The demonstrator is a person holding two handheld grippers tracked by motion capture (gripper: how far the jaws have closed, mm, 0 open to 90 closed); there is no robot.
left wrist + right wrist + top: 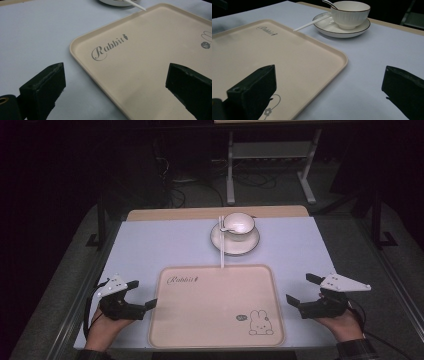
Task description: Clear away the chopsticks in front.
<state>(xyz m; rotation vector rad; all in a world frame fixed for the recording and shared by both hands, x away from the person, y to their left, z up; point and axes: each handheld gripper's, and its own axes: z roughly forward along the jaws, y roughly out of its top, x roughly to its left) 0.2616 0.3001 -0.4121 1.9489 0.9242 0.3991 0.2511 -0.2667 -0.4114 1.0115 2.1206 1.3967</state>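
Note:
A beige tray [215,305] printed with "Rabbit" and a rabbit drawing lies bare at the table's near middle. Behind it a white ribbed bowl [239,224] stands on a white saucer [235,242], with a spoon [223,226] in the bowl. A thin white stick [221,245] leans from the saucer onto the tray's far rim. My left gripper [143,293] is open at the tray's left edge, holding nothing. My right gripper [300,288] is open just right of the tray. In the right gripper view, the bowl [350,13], saucer [329,28] and stick [310,23] lie beyond the tray [287,55].
A pale blue mat [160,245] covers the table, with a wooden strip [175,213] along the far edge. Metal frame rails [395,280] run down both sides. Beyond the table are a dark floor, cables and a stand's legs [230,180].

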